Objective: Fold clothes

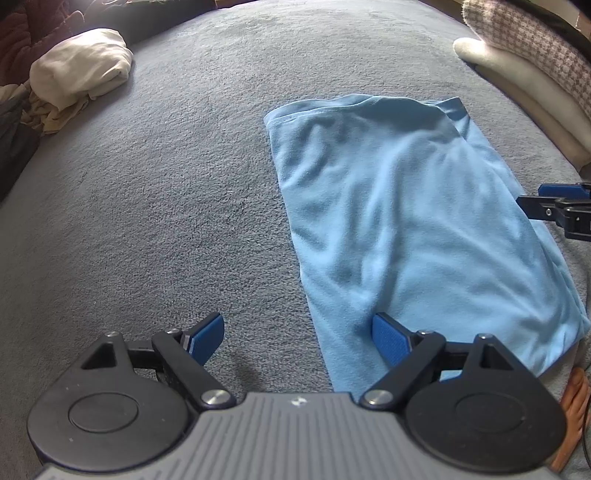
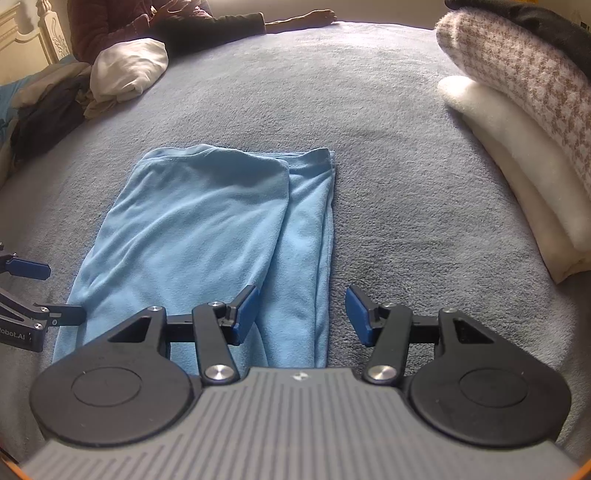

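Observation:
A light blue garment (image 1: 417,221) lies folded lengthwise into a long strip on the grey bed cover (image 1: 147,206); it also shows in the right wrist view (image 2: 207,236). My left gripper (image 1: 299,332) is open and empty, low over the strip's near left edge. My right gripper (image 2: 301,310) is open and empty, straddling the strip's near right edge. The right gripper's fingers (image 1: 554,206) show at the strip's right side in the left view. The left gripper's fingers (image 2: 33,271) show at its left side in the right view.
A folded stack, white (image 2: 517,177) below a houndstooth piece (image 2: 517,74), lies at the right. A white bundle (image 1: 81,66) and dark clothes (image 2: 48,114) lie at the far left. A person (image 2: 177,26) sits at the bed's far edge.

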The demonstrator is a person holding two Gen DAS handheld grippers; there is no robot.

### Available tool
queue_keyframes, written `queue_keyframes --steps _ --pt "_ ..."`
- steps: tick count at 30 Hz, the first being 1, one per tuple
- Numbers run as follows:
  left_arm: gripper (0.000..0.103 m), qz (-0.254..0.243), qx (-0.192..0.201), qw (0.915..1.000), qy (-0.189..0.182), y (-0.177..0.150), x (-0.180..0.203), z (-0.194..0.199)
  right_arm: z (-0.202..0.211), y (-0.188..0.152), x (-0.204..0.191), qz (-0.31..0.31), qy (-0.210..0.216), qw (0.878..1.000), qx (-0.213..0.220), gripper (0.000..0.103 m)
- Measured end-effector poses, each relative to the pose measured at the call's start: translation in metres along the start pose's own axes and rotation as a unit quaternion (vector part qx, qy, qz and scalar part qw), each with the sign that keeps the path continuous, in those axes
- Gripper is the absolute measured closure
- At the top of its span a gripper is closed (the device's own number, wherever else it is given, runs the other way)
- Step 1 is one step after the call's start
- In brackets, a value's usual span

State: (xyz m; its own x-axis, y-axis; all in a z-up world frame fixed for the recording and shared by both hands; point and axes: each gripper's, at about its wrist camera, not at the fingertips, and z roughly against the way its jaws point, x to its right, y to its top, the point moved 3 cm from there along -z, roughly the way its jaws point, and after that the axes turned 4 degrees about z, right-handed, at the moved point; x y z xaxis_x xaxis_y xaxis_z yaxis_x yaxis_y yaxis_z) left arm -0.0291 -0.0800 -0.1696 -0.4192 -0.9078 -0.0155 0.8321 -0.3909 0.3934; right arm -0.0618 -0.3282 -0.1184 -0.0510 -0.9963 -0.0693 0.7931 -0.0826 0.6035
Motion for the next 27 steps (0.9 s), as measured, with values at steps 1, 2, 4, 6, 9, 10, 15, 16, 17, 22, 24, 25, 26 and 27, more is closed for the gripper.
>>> queue_keyframes --steps 1,2,4,6,9,10,15,16,17,22,24,25,26,27 --pt "0.015 0.0 0.0 1.0 0.0 0.0 0.0 0.0001 -0.0001 -0.0001 -0.0002 0.0 0.0 1.0 0.0 0.051" --pt "0.015 0.0 0.0 1.0 0.0 0.0 0.0001 0.0002 -0.0002 -0.0001 -0.0005 0.0 0.0 1.0 0.0 0.051" --pt "0.015 0.0 0.0 1.0 0.0 -0.0001 0.0 0.0003 -0.0003 -0.0002 -0.0011 0.0 0.0 1.0 -0.001 0.051" --pt "0.015 0.0 0.001 1.0 0.0 -0.0001 0.0004 0.0001 -0.0004 -0.0004 -0.0016 0.0 0.0 1.0 -0.001 0.051" --pt "0.015 0.0 0.001 1.0 0.001 -0.0001 0.0005 0.0 -0.0008 -0.0004 -0.0018 0.0 0.001 1.0 -0.002 0.051" --pt "0.015 -0.001 0.001 1.0 0.001 -0.0001 0.0005 0.0 -0.0009 -0.0005 -0.0021 0.0 0.001 1.0 -0.002 0.051" --pt "0.015 0.001 0.0 1.0 0.0 0.0005 0.0003 -0.0004 -0.0014 -0.0009 -0.003 0.0 0.001 1.0 -0.003 0.051" --pt "0.015 0.0 0.0 1.0 0.001 0.0005 0.0004 -0.0006 -0.0016 -0.0007 -0.0031 0.0 0.001 1.0 -0.003 0.051" --pt "0.015 0.0 0.0 1.0 0.001 0.0005 0.0006 -0.0007 -0.0018 -0.0007 -0.0031 0.0 0.001 1.0 -0.003 0.051" --pt "0.014 -0.003 0.004 1.0 0.0 0.0007 0.0006 -0.0013 -0.002 -0.0007 -0.003 0.0 0.001 1.0 -0.003 0.051" --pt "0.014 -0.001 0.012 0.9999 -0.01 0.0017 -0.0012 -0.0011 -0.0029 0.0009 -0.0004 -0.004 0.003 1.0 -0.002 0.051" --pt "0.014 0.002 0.018 0.9997 -0.018 0.0026 -0.0025 -0.0009 -0.0036 0.002 0.0015 -0.006 0.005 1.0 -0.001 0.051" --pt "0.014 0.005 0.025 0.9993 -0.027 0.0037 -0.0039 -0.0004 -0.0043 0.0032 0.0033 -0.009 0.006 1.0 0.0 0.051" --pt "0.014 0.013 0.041 0.998 -0.046 0.0059 -0.0061 0.0018 -0.005 0.0043 0.0051 -0.011 0.007 1.0 0.001 0.051"
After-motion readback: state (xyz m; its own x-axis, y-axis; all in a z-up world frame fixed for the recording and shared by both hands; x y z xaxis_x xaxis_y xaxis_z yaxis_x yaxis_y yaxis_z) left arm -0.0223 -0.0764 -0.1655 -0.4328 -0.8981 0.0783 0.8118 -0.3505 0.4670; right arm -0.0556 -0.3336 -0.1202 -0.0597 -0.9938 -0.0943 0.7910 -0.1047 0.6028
